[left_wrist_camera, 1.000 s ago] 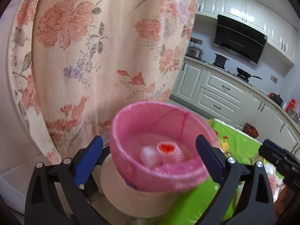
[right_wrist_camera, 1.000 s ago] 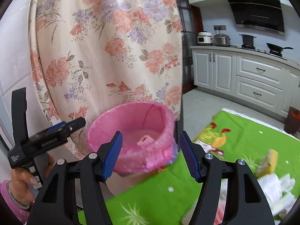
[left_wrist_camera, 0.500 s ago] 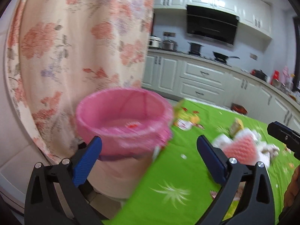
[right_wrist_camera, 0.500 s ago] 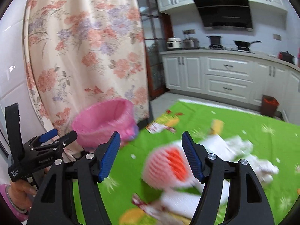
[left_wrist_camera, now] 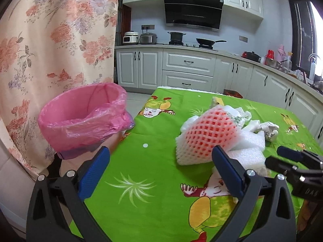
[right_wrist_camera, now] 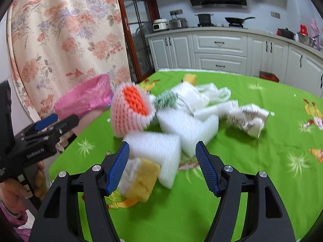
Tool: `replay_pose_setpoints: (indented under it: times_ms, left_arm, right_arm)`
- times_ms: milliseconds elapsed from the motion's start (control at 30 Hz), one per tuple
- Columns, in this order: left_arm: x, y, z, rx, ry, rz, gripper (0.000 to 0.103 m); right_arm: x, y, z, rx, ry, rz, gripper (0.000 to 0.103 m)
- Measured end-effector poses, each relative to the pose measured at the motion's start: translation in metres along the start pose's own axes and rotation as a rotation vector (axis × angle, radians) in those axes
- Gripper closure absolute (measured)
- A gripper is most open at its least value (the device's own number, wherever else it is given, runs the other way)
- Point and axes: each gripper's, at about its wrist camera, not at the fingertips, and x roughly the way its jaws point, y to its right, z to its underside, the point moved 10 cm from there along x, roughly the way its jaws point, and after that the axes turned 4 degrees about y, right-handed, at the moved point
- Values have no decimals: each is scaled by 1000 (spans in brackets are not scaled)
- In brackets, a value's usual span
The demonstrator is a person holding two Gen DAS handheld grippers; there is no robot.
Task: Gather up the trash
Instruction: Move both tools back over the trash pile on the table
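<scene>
A bin lined with a pink bag (left_wrist_camera: 84, 119) stands off the table's left edge; it also shows in the right wrist view (right_wrist_camera: 84, 96). A pile of trash lies on the green tablecloth (left_wrist_camera: 153, 161): a pink-and-orange foam fruit net (left_wrist_camera: 210, 135) (right_wrist_camera: 131, 111), white foam pieces (right_wrist_camera: 187, 127), a yellow-and-white sponge (right_wrist_camera: 139, 177), a crumpled paper cup (right_wrist_camera: 248, 119). My left gripper (left_wrist_camera: 159, 171) is open and empty, just left of the pile. My right gripper (right_wrist_camera: 162, 167) is open and empty over the near foam and sponge.
A floral curtain (left_wrist_camera: 50, 40) hangs behind the bin. White kitchen cabinets (left_wrist_camera: 187, 68) and a counter with pots run along the far wall. The table's left edge (right_wrist_camera: 66, 151) is close to the bin.
Both grippers have swung right, away from the pink bin and toward the trash pile on the table. Both have stayed open and empty.
</scene>
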Motion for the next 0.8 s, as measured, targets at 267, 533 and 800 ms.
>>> replay_pose_setpoints:
  times_ms: [267, 533, 800]
  left_arm:
    - [-4, -13, 9, -23, -8, -19, 5]
    - [-11, -22, 18, -46, -4, -7, 5]
    - [-19, -16, 28, -41, -2, 18, 5]
  right_arm:
    - [7, -20, 16, -17, -32, -33, 34]
    - [-1, -17, 27, 18, -33, 4, 34]
    - [0, -24, 50, 55, -90, -32, 41]
